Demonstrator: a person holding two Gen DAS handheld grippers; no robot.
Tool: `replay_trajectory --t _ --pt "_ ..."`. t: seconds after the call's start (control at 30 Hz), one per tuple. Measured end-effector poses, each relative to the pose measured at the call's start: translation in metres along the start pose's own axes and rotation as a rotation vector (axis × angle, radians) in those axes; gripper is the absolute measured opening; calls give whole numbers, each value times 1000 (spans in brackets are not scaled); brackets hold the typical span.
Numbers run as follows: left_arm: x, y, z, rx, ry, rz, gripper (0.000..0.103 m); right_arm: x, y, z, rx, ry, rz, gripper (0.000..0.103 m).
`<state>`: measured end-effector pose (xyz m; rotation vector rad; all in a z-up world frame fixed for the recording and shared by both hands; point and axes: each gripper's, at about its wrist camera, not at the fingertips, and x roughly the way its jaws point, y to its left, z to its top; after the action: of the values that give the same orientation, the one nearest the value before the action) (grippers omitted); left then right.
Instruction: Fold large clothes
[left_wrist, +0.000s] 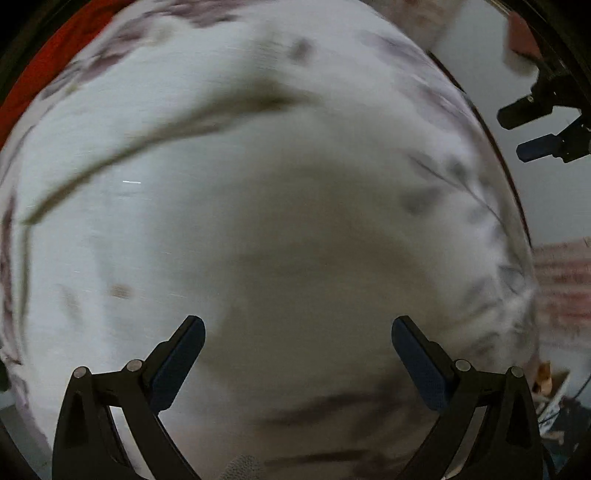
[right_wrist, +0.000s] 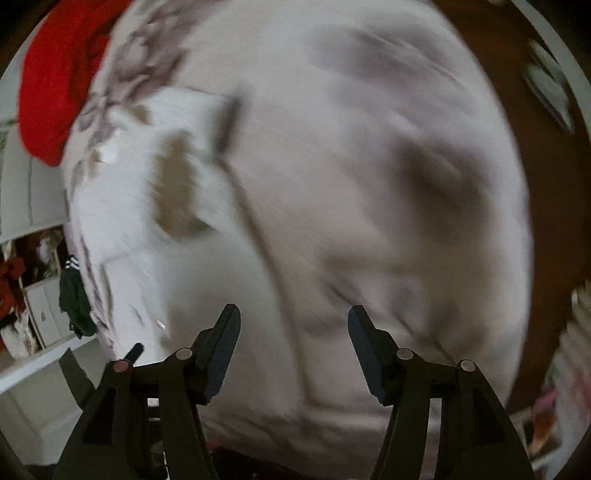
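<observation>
A large white garment (left_wrist: 258, 221) with faint purple-grey floral print fills the left wrist view, blurred by motion. My left gripper (left_wrist: 297, 332) is open and empty just above the cloth. In the right wrist view the same white cloth (right_wrist: 332, 203) lies spread with folds and a dark crease. My right gripper (right_wrist: 290, 325) is open and empty over it. The right gripper also shows at the far right edge of the left wrist view (left_wrist: 532, 129), open.
A red garment (right_wrist: 59, 81) lies at the upper left, also a red strip in the left wrist view (left_wrist: 40, 62). A brown wooden edge (right_wrist: 546, 166) runs along the right. A dark green garment (right_wrist: 75, 299) hangs by white shelves at the left.
</observation>
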<state>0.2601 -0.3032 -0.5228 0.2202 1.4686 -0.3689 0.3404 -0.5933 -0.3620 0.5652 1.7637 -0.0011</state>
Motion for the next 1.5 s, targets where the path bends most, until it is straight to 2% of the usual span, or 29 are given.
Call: replay_trajectory --t 0.07,0.13,0.3,0.43,0.5,0.57,0.63,0.67,0.77,0.8,0.83,0.9,0.97,1.07,1.23,1.33,1.4,1.43,1.5 --pt "12 -28 -5 23 10 14 103 4 -37 -14 52 5 5 63" --pt "23 -50 -7 35 15 66 103 7 -71 -30 116 2 15 63" --pt "45 -73 -4 18 31 169 103 22 -102 -47 171 -33 -9 63" --pt "66 -81 4 20 42 271 103 34 -112 -48 156 -76 -87 63" --pt "71 -77 10 -6 23 296 86 43 -117 -48 172 -66 -53 63" --pt "61 -68 15 -59 -31 296 18 48 -119 -50 180 -55 -16 63" --pt "45 -58 16 -113 -85 279 13 50 -114 -48 153 -48 19 63" --pt "34 -50 15 -152 -121 276 13 49 -109 -45 137 -47 52 63" --pt "13 -32 13 -205 -172 298 12 50 -93 -22 97 -50 232 63" --pt "7 -28 13 -219 -184 309 12 54 -82 -6 73 -49 365 67" --pt "4 -26 13 -226 -190 319 12 58 -76 4 56 -43 444 76" --pt "1 -24 18 -233 -189 325 12 73 -56 34 36 -43 665 80" --pt "-4 -24 21 -240 -191 332 12 98 -33 68 48 -10 838 84" --pt "-1 -6 20 -248 -186 329 12 136 7 111 30 57 980 84" --pt "-5 1 20 -275 -176 300 12 181 64 154 -56 151 919 85" --pt "-9 7 21 -286 -178 281 12 189 99 161 -149 206 868 87" --pt "-12 11 20 -295 -183 271 12 187 117 164 -185 198 801 86" --pt "-13 13 20 -297 -186 266 12 185 122 163 -193 181 762 85" --pt "-17 17 19 -304 -194 257 12 178 128 159 -211 143 673 68"
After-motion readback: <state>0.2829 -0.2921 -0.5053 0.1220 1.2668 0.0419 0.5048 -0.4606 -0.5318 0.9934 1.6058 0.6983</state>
